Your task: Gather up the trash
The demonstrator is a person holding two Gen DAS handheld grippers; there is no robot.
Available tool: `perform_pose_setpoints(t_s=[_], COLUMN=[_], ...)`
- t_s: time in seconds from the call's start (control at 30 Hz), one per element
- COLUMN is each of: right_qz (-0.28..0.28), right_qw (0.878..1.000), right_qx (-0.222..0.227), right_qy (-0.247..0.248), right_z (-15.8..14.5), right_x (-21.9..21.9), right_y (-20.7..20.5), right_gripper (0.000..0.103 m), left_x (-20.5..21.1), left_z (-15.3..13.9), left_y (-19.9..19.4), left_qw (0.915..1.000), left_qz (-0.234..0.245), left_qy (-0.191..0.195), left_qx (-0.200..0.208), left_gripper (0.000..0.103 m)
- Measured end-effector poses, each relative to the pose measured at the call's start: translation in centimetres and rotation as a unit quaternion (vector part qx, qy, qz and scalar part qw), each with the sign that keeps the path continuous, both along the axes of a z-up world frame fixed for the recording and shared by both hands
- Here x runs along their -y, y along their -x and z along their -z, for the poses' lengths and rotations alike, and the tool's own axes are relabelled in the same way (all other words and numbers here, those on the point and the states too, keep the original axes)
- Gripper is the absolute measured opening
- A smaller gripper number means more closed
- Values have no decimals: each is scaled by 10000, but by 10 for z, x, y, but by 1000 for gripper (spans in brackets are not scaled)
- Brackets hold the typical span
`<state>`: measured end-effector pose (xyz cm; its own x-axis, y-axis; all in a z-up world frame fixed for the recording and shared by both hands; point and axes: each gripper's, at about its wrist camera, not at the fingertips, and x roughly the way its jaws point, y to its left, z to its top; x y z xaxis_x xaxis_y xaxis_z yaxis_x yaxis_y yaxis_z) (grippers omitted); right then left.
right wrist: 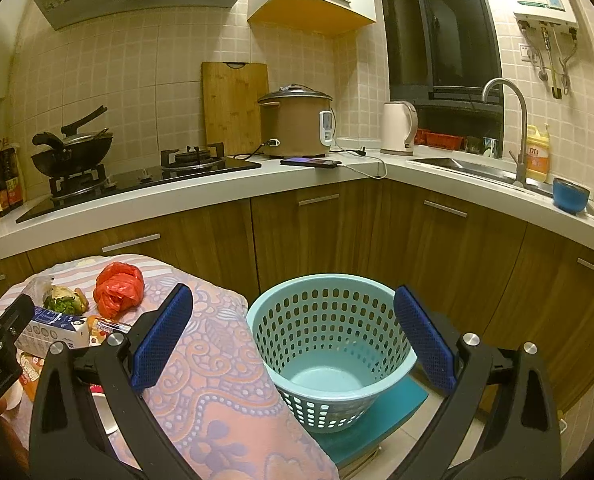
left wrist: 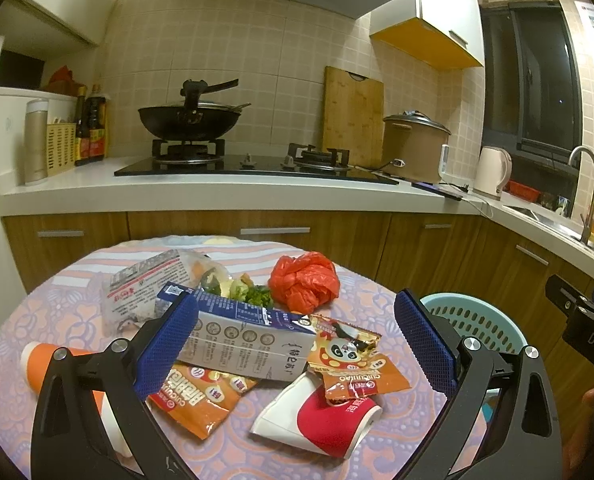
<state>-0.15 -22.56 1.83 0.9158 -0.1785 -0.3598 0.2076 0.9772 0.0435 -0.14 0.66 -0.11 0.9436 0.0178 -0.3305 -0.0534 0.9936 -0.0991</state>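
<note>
Nothing is collected yet. Both claws, left gripper (left wrist: 295, 336) and right gripper (right wrist: 293, 336), gape wide and empty. Trash (left wrist: 253, 344) litters the table (left wrist: 37, 304); the empty basket (right wrist: 329, 344) waits right. Next: grab one wrapper.

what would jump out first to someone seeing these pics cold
Most likely the heap of trash on the patterned tablecloth: a crumpled red plastic bag at the far side, a blue and white carton in the middle, and orange snack wrappers nearer the open left gripper. Next, the empty light-blue perforated basket beside the table, framed by the open right gripper.
</note>
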Motion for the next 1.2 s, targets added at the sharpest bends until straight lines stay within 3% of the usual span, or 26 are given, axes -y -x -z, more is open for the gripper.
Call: perform_pose_setpoints(t_s=[0.8,1.1,1.2], right_qz=[-14,-283,-515], right_qw=[10000,9996,9985], right_qx=[-6,25,43], right_qy=[-10,-23,-177], right_z=[1,-1,0], right_x=[2,-10,-17], right_y=[-1,-4,-4], right_gripper=[95,95,95], left_x=[-2,-18,-34], left_z=[-3,-18,-30], left_y=[2,5,14], left_qw=[10000,9996,9983], left_qz=[-39,-288,-575], left_qy=[-34,29,-69], left_qx=[1,14,-10], left_gripper=[95,95,95])
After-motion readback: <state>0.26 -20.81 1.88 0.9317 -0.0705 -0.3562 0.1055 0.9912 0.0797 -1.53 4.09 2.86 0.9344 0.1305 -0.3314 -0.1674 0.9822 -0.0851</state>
